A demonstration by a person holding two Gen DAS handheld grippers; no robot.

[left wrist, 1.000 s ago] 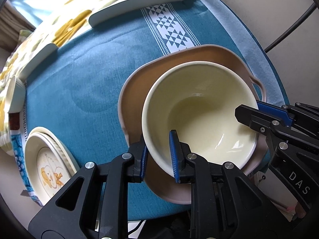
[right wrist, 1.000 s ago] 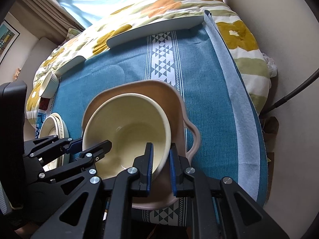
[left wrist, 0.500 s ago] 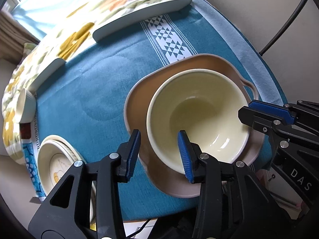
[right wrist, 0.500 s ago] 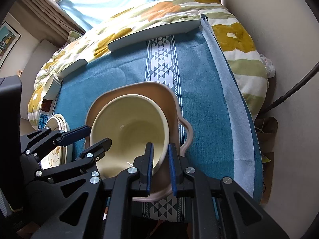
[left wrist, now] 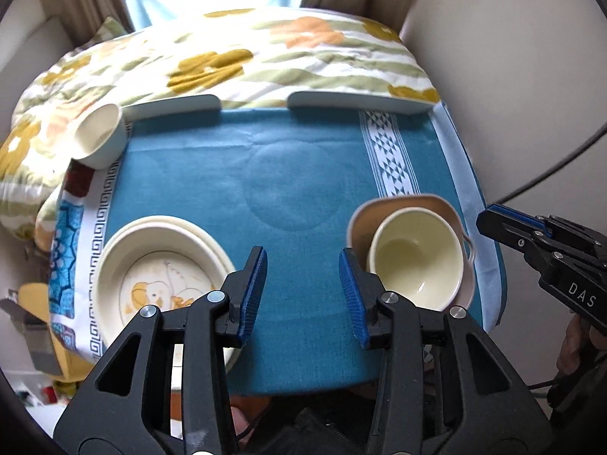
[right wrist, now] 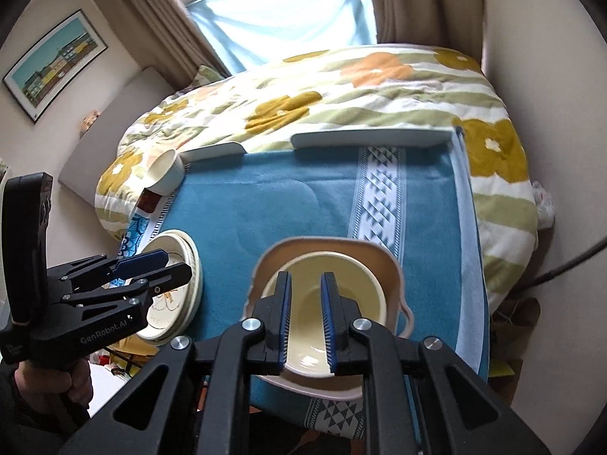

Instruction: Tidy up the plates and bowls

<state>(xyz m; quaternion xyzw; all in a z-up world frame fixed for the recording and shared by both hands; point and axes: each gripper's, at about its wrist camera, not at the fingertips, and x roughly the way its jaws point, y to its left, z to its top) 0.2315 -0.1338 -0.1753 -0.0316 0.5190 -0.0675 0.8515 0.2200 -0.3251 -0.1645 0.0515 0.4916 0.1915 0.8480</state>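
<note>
Two tongs above the stacked dishes, both empty.
The left tongs [left wrist: 301, 295], just opening, stand apart; the right tongs [right wrist: 306, 318] sit nearly together. The yellow bowl [left wrist: 417, 258] rests in the pink dish [left wrist: 364, 223] near the tabletop [left wrist: 288, 174] edge; a careless nudge could tip both off.

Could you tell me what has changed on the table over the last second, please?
The left gripper let go of the yellow bowl's rim; its jaws have just been opening, nothing between them now, and it pulled up and away toward the plates. The right gripper also lifted. The bowl stays in the pink dish; the small bowl and plates have not moved.
</note>
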